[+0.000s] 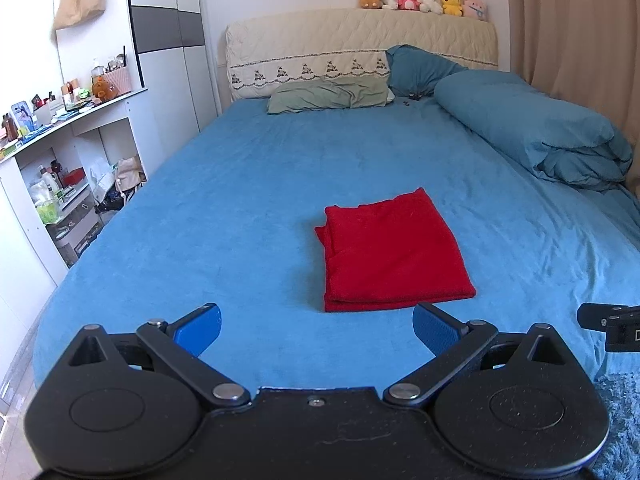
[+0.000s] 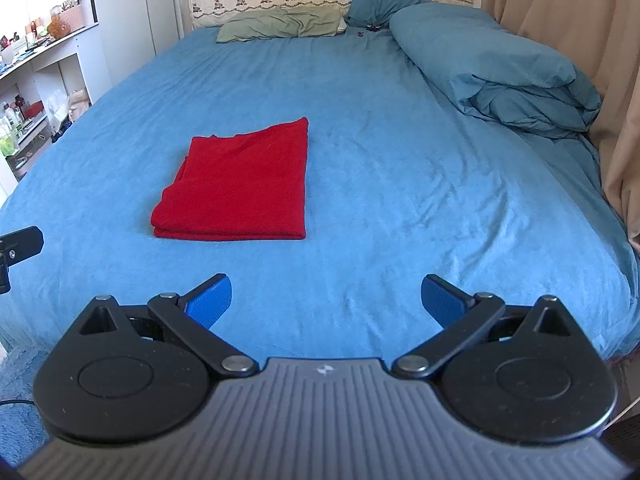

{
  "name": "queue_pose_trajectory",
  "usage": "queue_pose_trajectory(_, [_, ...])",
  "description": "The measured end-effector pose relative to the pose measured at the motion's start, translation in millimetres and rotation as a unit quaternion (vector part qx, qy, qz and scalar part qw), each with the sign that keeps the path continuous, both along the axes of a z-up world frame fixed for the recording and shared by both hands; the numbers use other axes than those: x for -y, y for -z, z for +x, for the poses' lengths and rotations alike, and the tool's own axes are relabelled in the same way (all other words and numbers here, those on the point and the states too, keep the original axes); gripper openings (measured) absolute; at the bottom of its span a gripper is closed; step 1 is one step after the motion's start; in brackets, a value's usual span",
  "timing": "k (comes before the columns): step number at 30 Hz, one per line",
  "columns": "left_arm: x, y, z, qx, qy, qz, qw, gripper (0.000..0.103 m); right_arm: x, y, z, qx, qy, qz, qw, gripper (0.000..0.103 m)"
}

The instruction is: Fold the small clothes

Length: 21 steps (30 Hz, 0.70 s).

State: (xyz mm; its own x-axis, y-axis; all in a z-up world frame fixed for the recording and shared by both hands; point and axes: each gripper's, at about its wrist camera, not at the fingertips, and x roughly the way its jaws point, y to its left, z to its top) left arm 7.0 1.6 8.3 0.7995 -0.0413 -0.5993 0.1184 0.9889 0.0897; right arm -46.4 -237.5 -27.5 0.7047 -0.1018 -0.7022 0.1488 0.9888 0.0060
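Note:
A red garment [image 1: 390,250] lies folded in a flat rectangle on the blue bed sheet [image 1: 248,208]. It also shows in the right wrist view [image 2: 240,184], left of centre. My left gripper [image 1: 318,330] is open and empty, held back near the foot of the bed, just short of the garment's near edge. My right gripper [image 2: 326,300] is open and empty, further right and well short of the garment. Part of the right gripper's body [image 1: 612,326] shows at the right edge of the left wrist view.
A rolled blue duvet [image 2: 504,68] lies along the bed's right side by the beige curtain [image 2: 560,20]. A green pillow [image 1: 328,96] and a blue pillow [image 1: 420,70] sit at the headboard. White cluttered shelves [image 1: 68,168] stand left of the bed.

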Motion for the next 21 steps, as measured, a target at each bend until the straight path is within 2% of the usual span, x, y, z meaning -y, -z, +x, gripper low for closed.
queue_pose_trajectory(21, [-6.9,-4.1,-3.4,0.003,-0.001,-0.010,0.9999,0.103,3.7,-0.1,0.4,0.000,-0.001,-0.001,1.000,0.103])
